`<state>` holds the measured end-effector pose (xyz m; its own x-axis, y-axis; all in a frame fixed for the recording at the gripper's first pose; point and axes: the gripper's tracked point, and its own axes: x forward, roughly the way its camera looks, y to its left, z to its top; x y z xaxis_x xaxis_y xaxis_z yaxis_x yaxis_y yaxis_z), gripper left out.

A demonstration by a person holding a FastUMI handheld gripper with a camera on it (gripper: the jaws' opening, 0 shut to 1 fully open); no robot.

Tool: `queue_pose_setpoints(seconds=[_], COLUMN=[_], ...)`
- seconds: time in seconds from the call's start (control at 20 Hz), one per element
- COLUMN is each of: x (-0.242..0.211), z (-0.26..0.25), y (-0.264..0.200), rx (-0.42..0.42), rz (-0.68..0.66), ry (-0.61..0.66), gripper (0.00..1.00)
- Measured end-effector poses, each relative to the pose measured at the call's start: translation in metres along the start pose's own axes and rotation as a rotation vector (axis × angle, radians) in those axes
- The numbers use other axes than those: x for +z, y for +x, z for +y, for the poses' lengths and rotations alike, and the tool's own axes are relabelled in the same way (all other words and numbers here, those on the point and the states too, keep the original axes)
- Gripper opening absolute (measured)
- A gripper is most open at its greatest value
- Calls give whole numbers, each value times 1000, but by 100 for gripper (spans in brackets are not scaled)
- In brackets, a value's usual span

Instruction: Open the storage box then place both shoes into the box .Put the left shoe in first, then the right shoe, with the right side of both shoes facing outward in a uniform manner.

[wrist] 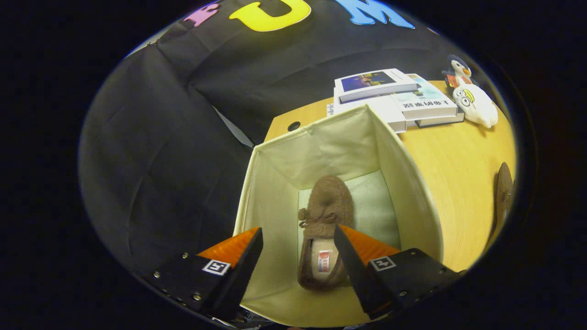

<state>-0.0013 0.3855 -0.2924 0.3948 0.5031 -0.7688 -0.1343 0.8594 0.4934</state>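
The fingers (298,233) are hanging spread and empty above the open storage box (403,183), where one brown shoe (326,215) is lying on the bottom. The second shoe (503,192) is waiting far off on the wooden surface (454,160) (near the edge); a clumsy reach could be nudging it off, or crumpling the soft box wall. Books (394,98) and plush toys (474,103) are sitting beyond.

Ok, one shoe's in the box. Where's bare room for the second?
Gripper hangs open above the box. The shoe lies along the floor's left side; the bare strip is between it and the right wall. On the table, the books and plush toys crowd the far end.
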Motion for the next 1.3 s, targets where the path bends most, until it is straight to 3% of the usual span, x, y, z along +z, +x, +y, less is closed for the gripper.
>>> queue_pose_setpoints(seconds=[0.5,1.3], x=[43,55], z=[-25,-181], y=[-86,-177], rx=[22,-145], rz=[-135,-199], ry=[-100,-42], gripper=[97,97])
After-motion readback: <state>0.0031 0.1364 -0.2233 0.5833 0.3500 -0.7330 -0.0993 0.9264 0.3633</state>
